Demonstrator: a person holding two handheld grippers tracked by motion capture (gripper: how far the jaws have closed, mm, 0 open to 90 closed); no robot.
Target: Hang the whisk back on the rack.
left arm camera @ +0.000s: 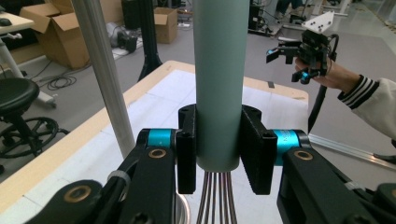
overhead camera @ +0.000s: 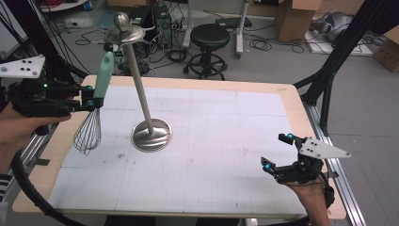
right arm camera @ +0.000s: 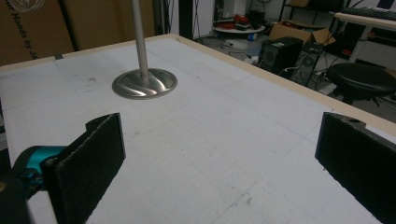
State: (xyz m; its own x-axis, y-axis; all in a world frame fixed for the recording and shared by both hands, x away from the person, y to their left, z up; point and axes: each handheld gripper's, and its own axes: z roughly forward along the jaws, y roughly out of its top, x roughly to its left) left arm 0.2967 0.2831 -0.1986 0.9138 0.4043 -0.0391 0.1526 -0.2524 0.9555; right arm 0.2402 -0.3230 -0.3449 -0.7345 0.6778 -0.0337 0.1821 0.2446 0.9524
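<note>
While the left gripper (overhead camera: 87,104) clamps the whisk (overhead camera: 94,110) by its green handle, wires hanging down above the table's (overhead camera: 211,179) left side, the step looks like carrying it to the metal stand (overhead camera: 141,80). Next probably comes raising it to the stand's top; the right gripper (overhead camera: 277,157) rests open, empty.

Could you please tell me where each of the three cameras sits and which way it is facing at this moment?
High view: above the near table edge, looking forward and down; both forearms and claws show.
Left gripper view: on the left claw, looking along its jaws at the clamped whisk handle; the right claw shows beyond.
Right gripper view: on the right claw, low over the table, looking between open jaws.
Shared: all three show the metal stand.
</note>
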